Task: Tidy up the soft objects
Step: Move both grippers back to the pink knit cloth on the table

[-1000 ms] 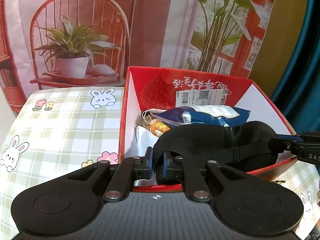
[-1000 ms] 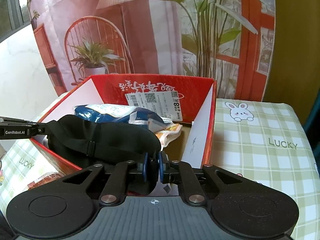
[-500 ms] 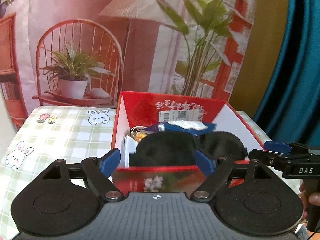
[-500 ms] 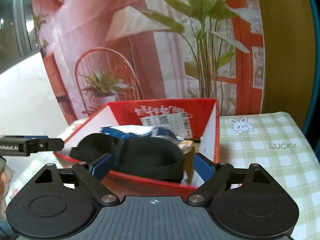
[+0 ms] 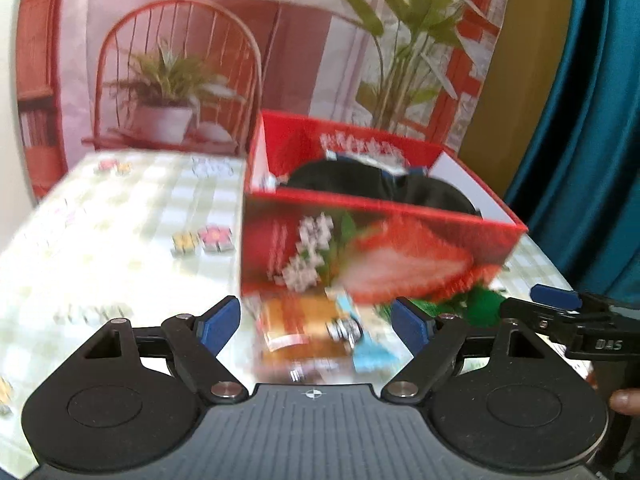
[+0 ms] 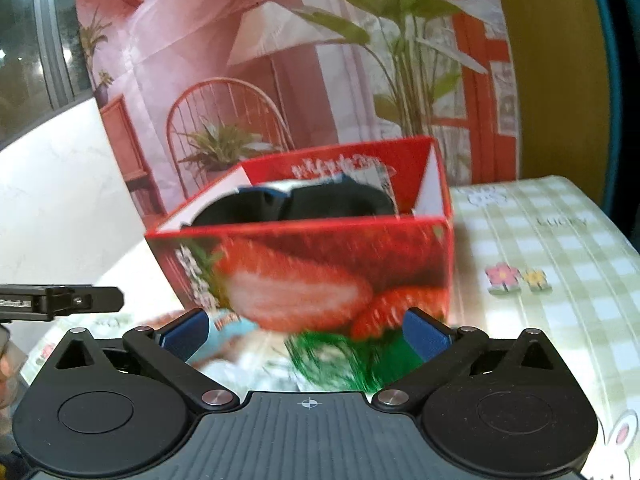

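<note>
On checked cloth [image 5: 120, 248]: red box [image 5: 372, 256], printed backdrop [image 5: 304, 40].

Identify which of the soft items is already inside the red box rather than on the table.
The black eye mask lies inside the strawberry-printed box. The orange snack packet and the green fluffy item lie on the tablecloth before it.

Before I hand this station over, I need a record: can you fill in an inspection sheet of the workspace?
Surface: green checked tablecloth with rabbits and flowers.
Job's things: black eye mask lies in the red strawberry box, over a blue packet.
Clutter: orange snack packet and green fuzzy item in front of the box, blurred.
Grippers: left gripper and right gripper open, jaws have just been opening, holding nothing.
Cables: nothing seen.
Surroundings: printed chair-and-plant backdrop, teal curtain.
</note>
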Demonstrator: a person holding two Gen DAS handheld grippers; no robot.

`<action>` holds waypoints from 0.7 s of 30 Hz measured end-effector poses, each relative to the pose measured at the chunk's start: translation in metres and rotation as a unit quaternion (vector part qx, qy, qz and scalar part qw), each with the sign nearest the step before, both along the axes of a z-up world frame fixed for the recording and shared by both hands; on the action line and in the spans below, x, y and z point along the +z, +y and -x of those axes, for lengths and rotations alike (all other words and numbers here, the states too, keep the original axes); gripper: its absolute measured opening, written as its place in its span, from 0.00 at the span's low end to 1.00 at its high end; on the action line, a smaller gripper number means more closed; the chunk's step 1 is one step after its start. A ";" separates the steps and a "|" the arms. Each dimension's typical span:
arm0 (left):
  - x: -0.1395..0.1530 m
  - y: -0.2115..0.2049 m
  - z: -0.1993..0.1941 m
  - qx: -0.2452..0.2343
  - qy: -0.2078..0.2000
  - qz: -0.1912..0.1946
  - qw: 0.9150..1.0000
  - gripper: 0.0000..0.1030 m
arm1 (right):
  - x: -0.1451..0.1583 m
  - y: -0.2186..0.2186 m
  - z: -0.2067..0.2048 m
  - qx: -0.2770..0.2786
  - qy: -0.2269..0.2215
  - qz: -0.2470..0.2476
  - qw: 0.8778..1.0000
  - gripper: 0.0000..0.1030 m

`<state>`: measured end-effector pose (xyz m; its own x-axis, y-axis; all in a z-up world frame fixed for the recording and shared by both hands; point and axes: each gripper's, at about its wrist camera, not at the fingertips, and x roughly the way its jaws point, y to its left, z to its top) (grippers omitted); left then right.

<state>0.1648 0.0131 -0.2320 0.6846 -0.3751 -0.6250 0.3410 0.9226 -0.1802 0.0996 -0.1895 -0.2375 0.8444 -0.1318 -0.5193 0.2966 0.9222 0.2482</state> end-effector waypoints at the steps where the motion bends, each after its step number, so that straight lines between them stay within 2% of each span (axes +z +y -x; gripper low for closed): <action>1: -0.005 0.000 0.002 -0.001 0.006 -0.001 1.000 0.82 | -0.005 0.002 0.004 -0.004 0.006 0.003 1.000 1.00; 9: -0.027 0.000 0.009 -0.006 0.041 0.004 0.999 0.82 | -0.035 0.009 0.015 -0.022 0.042 0.004 0.999 1.00; 21: -0.056 0.011 -0.001 0.013 0.112 0.001 0.994 0.82 | -0.041 0.020 0.003 -0.003 0.072 0.047 0.996 1.00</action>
